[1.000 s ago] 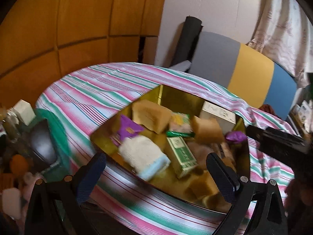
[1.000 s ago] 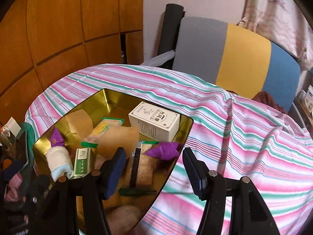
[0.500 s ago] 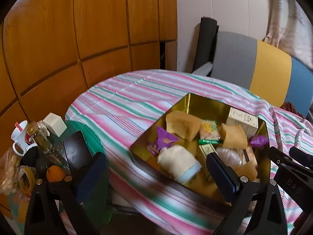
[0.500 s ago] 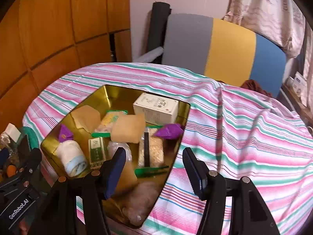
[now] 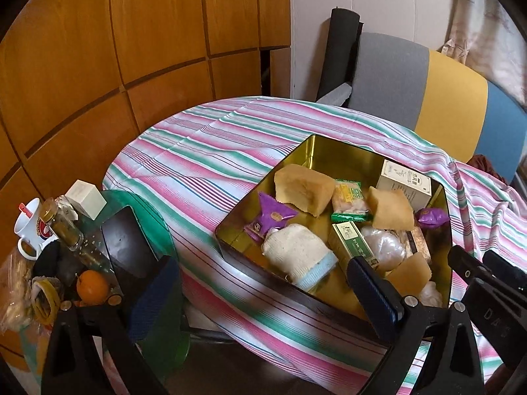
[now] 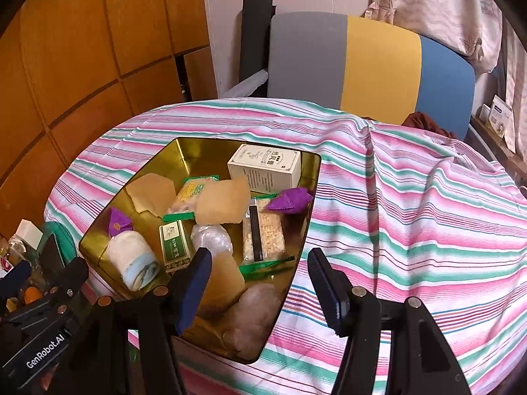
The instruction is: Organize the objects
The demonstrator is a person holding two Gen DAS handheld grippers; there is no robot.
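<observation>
The tin (image 6: 296,230) is polished gold metal, mirror-glossy inside. At its 12 o'clock stands a matt white cardboard box (image 6: 265,169); at 9 o'clock lies a rolled terry cloth (image 6: 131,258), rough and nubbly. Shiny purple foil wrappers (image 6: 290,199) crinkle beside it. The desk wears a soft woven striped cloth (image 6: 411,214), wrinkled. The wall panels (image 5: 131,49) are smooth varnished wood.

Ahead of the right gripper's fingers (image 6: 194,283) the tin (image 6: 298,243) sits on the tablecloth (image 6: 411,217); the carton (image 6: 265,166) lies at its far end; the rolled cloth (image 6: 133,258) lies left.
</observation>
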